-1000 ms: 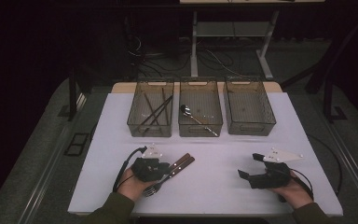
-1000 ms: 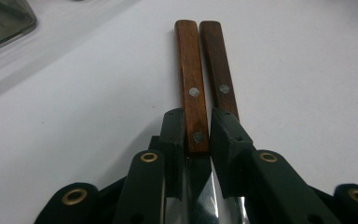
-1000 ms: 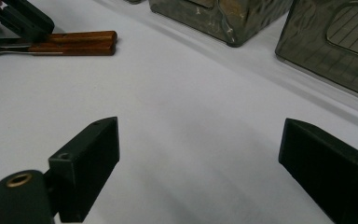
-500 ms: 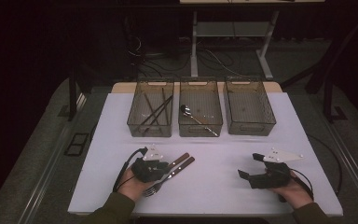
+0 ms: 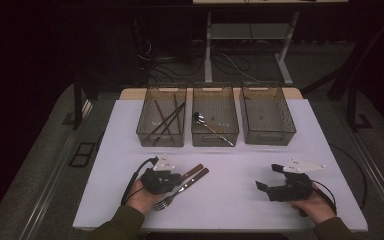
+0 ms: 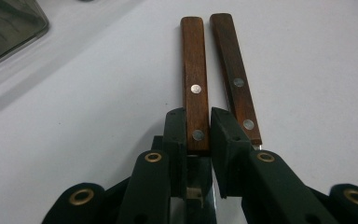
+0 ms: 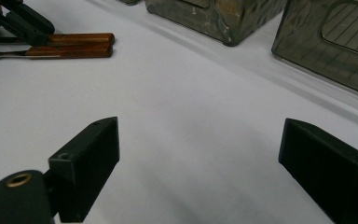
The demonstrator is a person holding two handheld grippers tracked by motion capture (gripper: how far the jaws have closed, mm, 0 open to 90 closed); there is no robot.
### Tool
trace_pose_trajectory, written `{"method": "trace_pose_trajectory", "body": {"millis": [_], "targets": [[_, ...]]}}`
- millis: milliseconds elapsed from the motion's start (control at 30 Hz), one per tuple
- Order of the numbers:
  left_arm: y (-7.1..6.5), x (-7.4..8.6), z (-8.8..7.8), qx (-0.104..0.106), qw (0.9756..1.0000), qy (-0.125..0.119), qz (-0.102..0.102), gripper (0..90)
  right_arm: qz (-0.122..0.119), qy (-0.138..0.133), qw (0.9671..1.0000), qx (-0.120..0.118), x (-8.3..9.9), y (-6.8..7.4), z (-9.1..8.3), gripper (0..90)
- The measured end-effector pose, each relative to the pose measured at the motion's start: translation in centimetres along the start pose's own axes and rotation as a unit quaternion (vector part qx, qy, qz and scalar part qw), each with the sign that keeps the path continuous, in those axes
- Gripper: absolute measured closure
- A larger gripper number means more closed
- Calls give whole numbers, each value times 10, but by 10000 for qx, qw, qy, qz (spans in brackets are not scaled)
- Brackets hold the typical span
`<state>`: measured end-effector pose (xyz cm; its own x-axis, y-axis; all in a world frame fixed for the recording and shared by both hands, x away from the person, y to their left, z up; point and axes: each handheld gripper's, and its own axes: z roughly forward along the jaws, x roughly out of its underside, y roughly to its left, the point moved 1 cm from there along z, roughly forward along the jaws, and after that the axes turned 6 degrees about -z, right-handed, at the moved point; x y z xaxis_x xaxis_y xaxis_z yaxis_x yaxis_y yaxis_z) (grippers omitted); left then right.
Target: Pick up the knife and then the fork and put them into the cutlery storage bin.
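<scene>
No writing is readable; near the middle bin [image 5: 215, 131], the left gripper [image 6: 198, 135] clamps a wooden-handled knife [image 6: 194, 79] beside the fork [image 6: 235, 77], while the right gripper [image 7: 200, 163] gapes wide.

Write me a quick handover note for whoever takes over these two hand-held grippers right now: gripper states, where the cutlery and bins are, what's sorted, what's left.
Left hand-held gripper: jaws closed around one wooden handle near its blade end, piece lying on the white table.
Second wooden-handled piece lies right beside it, not gripped; fork tines show by the left hand.
Right hand-held gripper: open, empty, low over bare table.
Left bin: several dark sticks. Middle bin: a spoon. Right bin: looks empty.
Left to do, probably: bin the two wooden-handled pieces; which bin is a guess, likely the empty one.
</scene>
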<state>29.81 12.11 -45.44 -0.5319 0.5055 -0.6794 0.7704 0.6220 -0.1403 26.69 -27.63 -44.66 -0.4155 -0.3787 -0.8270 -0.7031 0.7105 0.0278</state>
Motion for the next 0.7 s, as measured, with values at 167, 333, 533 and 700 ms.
{"method": "trace_pose_trajectory", "body": {"millis": [167, 333, 533, 700], "targets": [[4, -4, -3, 88, 9999, -56, -48, 768, 51, 3, 10000, 3, 0, -1, 0, 122], [8, -8, -9, 244, 9997, -80, 9, 767, 170, 184, 9996, -145, -2, -5, -1, 122], [4, -17, -12, 619, 9977, -103, 241, 767, 52, 315, 9978, -589, -7, -8, -6, 121], [-8, -27, -11, 1006, 9930, -19, 621, 767, -243, 471, 9938, -980, -15, -2, -3, 122]]}}
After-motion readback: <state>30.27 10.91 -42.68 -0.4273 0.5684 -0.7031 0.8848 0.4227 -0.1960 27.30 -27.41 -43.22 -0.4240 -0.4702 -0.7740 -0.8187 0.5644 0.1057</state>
